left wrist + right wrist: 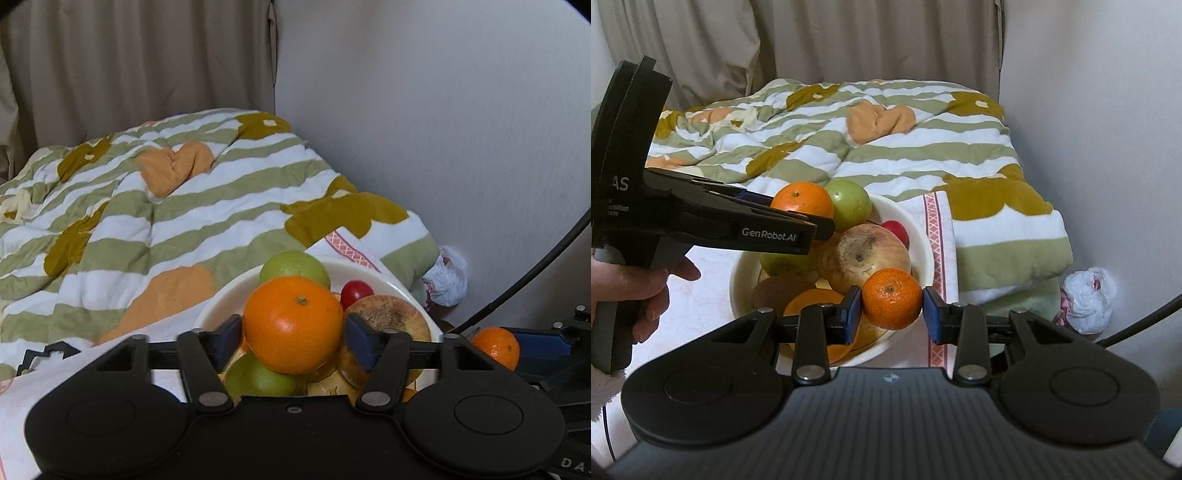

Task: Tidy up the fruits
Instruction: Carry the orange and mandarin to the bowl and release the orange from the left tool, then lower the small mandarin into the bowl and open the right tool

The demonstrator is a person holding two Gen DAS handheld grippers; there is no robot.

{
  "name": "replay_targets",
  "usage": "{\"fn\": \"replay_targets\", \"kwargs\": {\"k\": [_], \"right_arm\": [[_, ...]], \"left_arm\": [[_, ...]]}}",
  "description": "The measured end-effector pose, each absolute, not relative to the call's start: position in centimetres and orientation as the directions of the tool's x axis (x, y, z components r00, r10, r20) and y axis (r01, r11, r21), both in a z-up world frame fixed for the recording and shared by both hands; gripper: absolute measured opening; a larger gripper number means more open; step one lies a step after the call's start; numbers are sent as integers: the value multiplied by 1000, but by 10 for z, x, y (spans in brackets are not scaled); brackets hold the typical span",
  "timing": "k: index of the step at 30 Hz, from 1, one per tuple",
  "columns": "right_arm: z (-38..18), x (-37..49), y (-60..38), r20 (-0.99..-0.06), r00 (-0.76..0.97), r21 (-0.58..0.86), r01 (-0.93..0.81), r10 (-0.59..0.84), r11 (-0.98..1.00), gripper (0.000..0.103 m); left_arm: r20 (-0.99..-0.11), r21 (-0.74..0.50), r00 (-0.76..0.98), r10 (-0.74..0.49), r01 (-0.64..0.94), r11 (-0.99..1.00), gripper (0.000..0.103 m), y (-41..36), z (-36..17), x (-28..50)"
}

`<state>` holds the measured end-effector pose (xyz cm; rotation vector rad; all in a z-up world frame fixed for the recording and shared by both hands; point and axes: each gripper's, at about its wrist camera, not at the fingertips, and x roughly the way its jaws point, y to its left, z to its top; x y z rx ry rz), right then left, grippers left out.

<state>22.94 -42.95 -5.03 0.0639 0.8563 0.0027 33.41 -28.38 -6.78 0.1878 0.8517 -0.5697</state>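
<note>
A white bowl point(925, 240) holds several fruits: green apples point(851, 203), a brownish apple point(866, 256), a small red fruit point(897, 230) and a kiwi point(779, 290). My left gripper point(293, 338) is shut on a large orange point(293, 325) and holds it above the bowl point(218, 306); it also shows in the right wrist view point(803, 201). My right gripper point(892, 310) frames a small mandarin point(892, 302) over the bowl's near right rim; the left pad touches it, and a small gap shows at the right pad. The mandarin also shows in the left wrist view point(496, 347).
The bowl stands on a white cloth with a pink patterned border point(938, 258). A striped green and white quilt point(886, 147) lies behind it. A crumpled plastic bag point(1087, 299) sits by the wall at the right. Beige curtains point(849, 44) hang behind.
</note>
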Motion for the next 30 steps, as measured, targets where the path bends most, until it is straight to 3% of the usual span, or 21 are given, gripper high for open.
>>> {"fn": "replay_targets", "kwargs": {"k": [1,2,18,30], "right_arm": [[-51,230,-430,-756,654,58,25,27,998,51],[-51,230,-429,-756,654,59,27,27,998,51],[-44,247,-389,-740,665,69,-70,99,995,51],[-63,263,-351,-749,659,12,-92,70,996,51]], "left_arm": [[-744,-63,535,-400,540,839,96,-282,-65,333],[-732,-57,552,-399,534,843,100,-279,-62,331],[-714,-75,637,-291,344,936,100,-187,-34,300],[-716,-59,643,-272,332,942,101,-154,-35,282]]}}
